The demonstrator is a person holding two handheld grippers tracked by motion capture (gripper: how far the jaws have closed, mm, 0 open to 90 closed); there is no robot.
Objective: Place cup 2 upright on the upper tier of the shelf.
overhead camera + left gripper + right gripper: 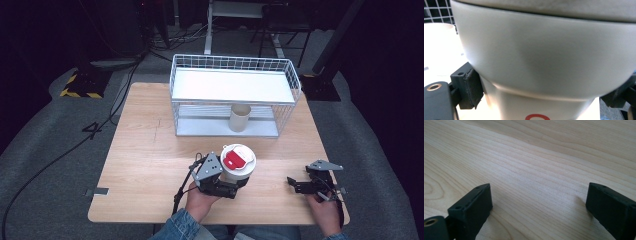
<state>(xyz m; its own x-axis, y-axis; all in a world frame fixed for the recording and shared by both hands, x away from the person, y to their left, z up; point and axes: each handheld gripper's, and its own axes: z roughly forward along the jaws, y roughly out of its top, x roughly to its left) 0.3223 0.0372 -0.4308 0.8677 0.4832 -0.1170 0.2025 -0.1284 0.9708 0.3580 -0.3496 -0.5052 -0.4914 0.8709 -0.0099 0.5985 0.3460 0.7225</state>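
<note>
Two grippers working over a wooden counter (150, 150), seen from above. Left gripper (220, 182) pinching a white cup (237, 167) with a red-marked lid, jaws pressed against its sides just under the wider rim band, as seen up close in the left gripper view (544, 62). Cup sitting near the front middle of the counter, though whether resting on the wood or lifted slightly cannot be told. Right gripper (300, 186) waiting well apart at the front right, jaws spread wide and holding nothing, bare wood grain lying between them in the right gripper view. Standing behind, at the far edge, a white wire rack (235, 95) with two shelves; a second, plain cup (240, 117) already sitting on its lower shelf. Judging from this: grasp done, carrying the lidded cup to the rack and setting it down probably remaining.
</note>
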